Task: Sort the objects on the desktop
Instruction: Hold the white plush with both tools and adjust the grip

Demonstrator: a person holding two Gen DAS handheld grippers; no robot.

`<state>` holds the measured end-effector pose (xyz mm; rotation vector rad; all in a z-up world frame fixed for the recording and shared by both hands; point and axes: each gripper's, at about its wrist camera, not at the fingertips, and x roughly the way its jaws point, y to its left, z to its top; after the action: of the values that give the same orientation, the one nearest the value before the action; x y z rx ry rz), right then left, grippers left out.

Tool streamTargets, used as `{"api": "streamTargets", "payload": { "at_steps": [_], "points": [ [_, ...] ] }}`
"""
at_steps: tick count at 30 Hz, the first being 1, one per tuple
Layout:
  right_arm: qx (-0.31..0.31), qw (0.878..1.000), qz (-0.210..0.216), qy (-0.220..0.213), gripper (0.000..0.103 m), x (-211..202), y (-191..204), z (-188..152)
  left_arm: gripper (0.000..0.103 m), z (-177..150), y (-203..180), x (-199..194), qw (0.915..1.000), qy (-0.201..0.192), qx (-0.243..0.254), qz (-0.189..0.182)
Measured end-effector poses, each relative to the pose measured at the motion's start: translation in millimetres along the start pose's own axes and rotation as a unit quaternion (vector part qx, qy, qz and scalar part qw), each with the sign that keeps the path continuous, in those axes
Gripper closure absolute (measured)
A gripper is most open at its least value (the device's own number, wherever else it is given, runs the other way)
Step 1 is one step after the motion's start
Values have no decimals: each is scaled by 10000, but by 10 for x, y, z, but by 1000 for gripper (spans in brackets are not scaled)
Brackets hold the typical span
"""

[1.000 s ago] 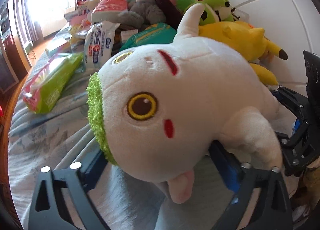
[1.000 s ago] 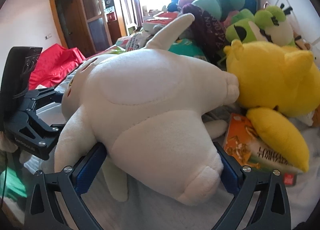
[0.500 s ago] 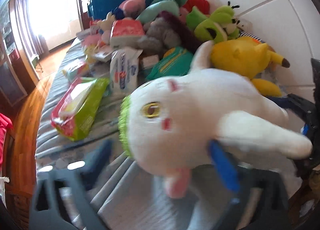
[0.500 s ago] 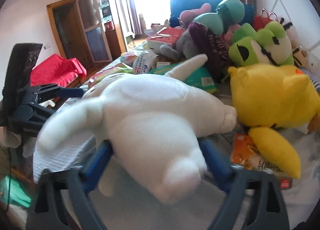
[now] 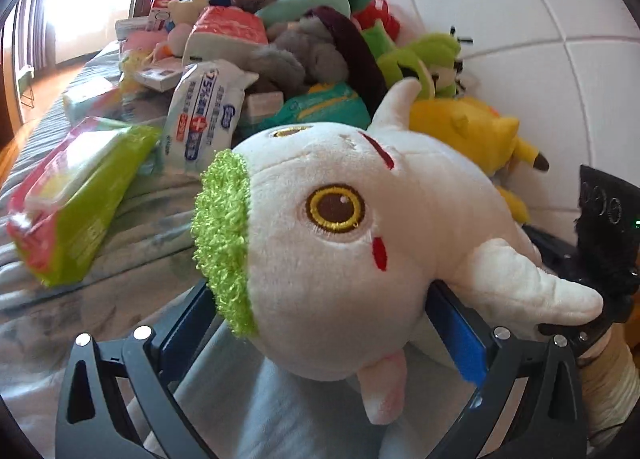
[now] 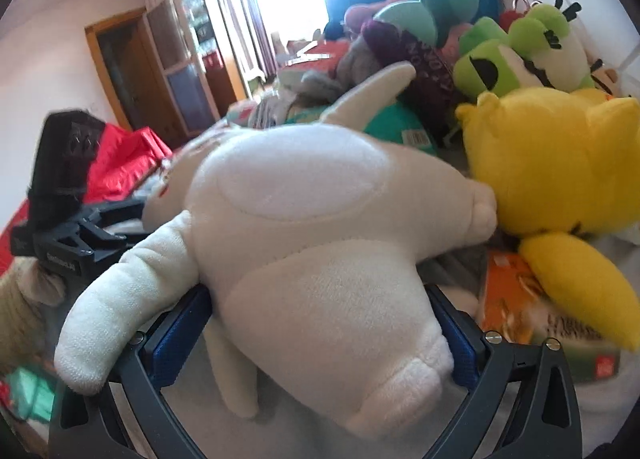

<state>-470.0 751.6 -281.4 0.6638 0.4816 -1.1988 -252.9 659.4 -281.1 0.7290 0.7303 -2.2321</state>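
Gripping the white plush at head and rear, the left gripper and right gripper pinched it above the bedsheet, open cloth near-left. White, green-tufted, yellow-eyed, it touched a yellow plush; wipe packs and toys crowded beyond.

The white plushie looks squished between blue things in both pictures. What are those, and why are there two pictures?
Those blue things are the pads of two grabbing tools. A person holds one in each hand, and each has a camera looking along its fingers. One picture is from the left tool, pinching the white plushie at its head. The other is from the right tool, pinching its body. Behind lie a yellow plushie, a green plushie, and a wipes pack on a cloth-covered surface.
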Motion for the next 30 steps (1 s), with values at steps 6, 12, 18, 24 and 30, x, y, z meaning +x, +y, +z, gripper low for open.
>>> {"api": "streamTargets", "payload": {
  "at_steps": [6, 12, 18, 24, 30],
  "points": [
    [-349, 9986, -208, -330, 5, -85, 248, 126, 17, 100, -105, -244, 9985, -339, 393, 166],
    [-402, 9968, -427, -547, 9, -275, 471, 289, 29, 207, -209, -422, 9939, -246, 915, 569],
    [363, 9982, -467, -109, 5, -208, 300, 110, 0, 183, 55, -425, 9939, 113, 821, 733],
    [833, 9939, -723, -65, 0, -410, 263, -50, 0, 334, 36, -206, 9915, 621, 1142, 98],
    [1100, 9915, -666, -176, 0, -260, 133, -15, 0, 346, 263, 163, 9921, 753, 224, -983]
  ]
}}
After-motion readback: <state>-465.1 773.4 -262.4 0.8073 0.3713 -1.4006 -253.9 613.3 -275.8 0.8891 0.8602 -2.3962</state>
